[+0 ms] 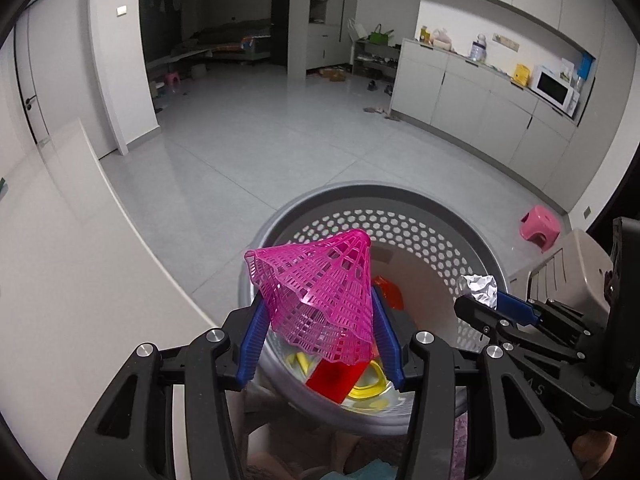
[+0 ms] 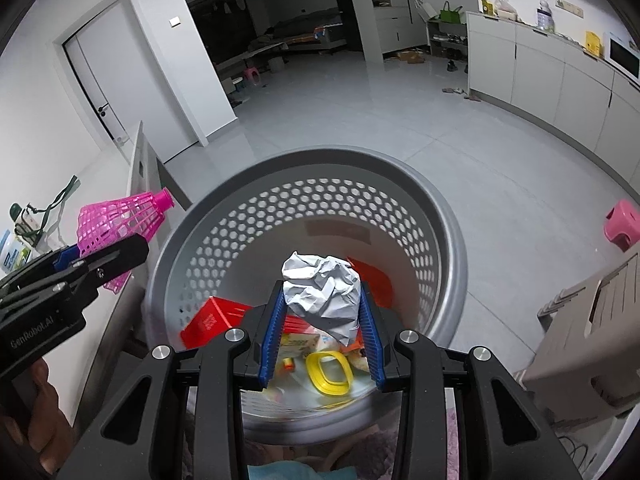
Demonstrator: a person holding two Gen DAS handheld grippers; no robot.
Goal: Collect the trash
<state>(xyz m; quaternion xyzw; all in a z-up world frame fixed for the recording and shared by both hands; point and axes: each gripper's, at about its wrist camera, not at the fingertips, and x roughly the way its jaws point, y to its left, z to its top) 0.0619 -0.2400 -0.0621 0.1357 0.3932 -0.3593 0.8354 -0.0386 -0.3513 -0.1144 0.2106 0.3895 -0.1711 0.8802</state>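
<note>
A big round grey plastic basket with holes in its wall (image 2: 400,216) stands on a pale shiny tiled floor (image 1: 280,128). The floor past the basket is wide and bare up to a long row of white cupboards (image 1: 480,104) on the right. A white table edge (image 1: 80,264) runs close along the basket's left side. A beige plastic crate (image 2: 592,320) sits just beside the basket on the right, and a small pink stool (image 2: 624,224) stands farther off on that side.

The left gripper (image 1: 320,320) is partly closed on a bright pink plastic net cone (image 1: 320,296). Its blue pads (image 1: 256,332) press the wide frilly end from both sides, and the narrow tip points up and away. The cone hangs over the left rim of the basket.

The right gripper (image 2: 324,304) is also partly closed. It pinches a crumpled ball of silver-white paper (image 2: 320,288) between its blue pads (image 2: 276,320). The ball sticks up above the finger ends and hangs over the open middle of the basket.

Down in the basket lie a red cardboard box (image 2: 212,320), a yellow plastic ring (image 2: 328,372) and other small wrappers. The two grippers are near each other but apart.
</note>
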